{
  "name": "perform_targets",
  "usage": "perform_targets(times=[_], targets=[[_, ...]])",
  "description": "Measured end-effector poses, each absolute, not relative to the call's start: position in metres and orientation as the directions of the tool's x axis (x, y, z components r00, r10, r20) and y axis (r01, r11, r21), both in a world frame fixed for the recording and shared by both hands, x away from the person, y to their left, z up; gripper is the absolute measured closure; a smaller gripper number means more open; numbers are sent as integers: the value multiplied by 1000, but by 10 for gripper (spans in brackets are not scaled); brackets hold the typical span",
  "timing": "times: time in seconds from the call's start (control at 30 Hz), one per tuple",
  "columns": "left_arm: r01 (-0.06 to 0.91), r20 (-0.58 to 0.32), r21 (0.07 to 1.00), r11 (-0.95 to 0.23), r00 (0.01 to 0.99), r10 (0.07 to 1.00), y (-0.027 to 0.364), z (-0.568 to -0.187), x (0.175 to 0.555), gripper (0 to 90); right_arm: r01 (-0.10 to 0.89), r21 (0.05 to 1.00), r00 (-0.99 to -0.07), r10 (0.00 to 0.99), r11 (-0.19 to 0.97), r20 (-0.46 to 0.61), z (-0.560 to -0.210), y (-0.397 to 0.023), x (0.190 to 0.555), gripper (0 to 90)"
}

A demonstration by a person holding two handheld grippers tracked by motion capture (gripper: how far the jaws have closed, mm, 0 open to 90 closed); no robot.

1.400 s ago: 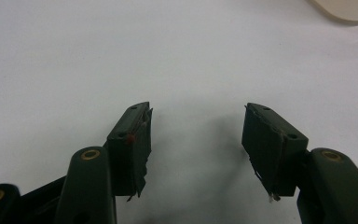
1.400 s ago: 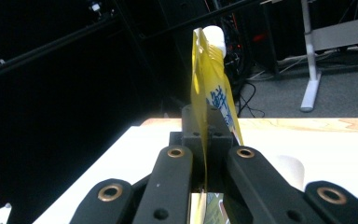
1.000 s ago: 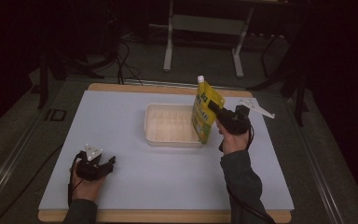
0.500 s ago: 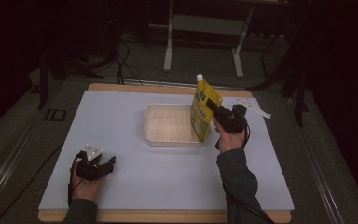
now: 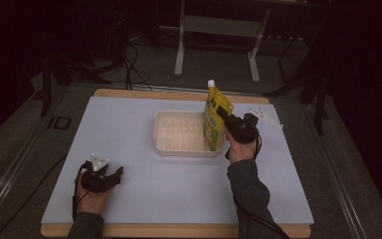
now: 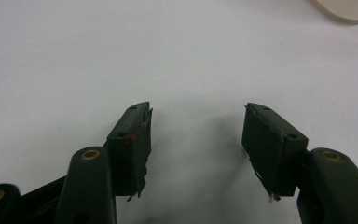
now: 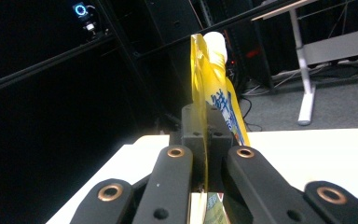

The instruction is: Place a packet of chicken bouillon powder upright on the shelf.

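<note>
High view: your right gripper (image 5: 222,115) clamps a yellow spouted pouch (image 5: 215,117), white-capped and upright, over the shallow white tray's (image 5: 179,148) right end; your left gripper (image 5: 113,174) rests open, well apart.

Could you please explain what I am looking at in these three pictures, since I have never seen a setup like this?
A person sits at a table and holds a hand-operated two-jaw gripper in each hand; there is no robot arm. The high view comes from a fixed camera above the table. The other two come from small cameras riding on the grippers, looking along their black jaws.

On the pale mat stands a shallow cream tray. The right gripper is shut on a yellow spouted pouch, held upright at the tray's right end; whether its bottom touches the tray I cannot tell. In the right gripper view, the pouch is pinched between the jaws. The left gripper rests near the front left, jaws open with nothing between them.
</note>
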State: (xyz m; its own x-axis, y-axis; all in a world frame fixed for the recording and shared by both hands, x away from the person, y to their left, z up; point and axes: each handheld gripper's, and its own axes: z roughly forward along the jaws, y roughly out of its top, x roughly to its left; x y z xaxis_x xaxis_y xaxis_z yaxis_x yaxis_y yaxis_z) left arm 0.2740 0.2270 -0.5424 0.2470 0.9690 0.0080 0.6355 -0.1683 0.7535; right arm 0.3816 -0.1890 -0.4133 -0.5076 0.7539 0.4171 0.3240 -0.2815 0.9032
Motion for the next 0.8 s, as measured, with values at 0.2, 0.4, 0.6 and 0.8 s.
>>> perform_targets(times=[0.2, 0.4, 0.6, 0.8], targets=[[633, 3, 757, -162, 245, 970, 227, -543, 274, 419, 304, 908, -505, 760, -287, 409, -417, -184, 386, 900], [631, 2, 759, -162, 246, 969, 228, -542, 274, 419, 305, 909, -512, 756, -283, 407, -422, -177, 386, 900], [632, -1, 758, -160, 247, 969, 228, -542, 274, 418, 327, 898, -504, 750, -293, 428, -433, -174, 387, 900], [631, -1, 760, -157, 244, 970, 227, -542, 274, 418, 338, 900, -498, 759, -276, 420, -437, -176, 386, 900]])
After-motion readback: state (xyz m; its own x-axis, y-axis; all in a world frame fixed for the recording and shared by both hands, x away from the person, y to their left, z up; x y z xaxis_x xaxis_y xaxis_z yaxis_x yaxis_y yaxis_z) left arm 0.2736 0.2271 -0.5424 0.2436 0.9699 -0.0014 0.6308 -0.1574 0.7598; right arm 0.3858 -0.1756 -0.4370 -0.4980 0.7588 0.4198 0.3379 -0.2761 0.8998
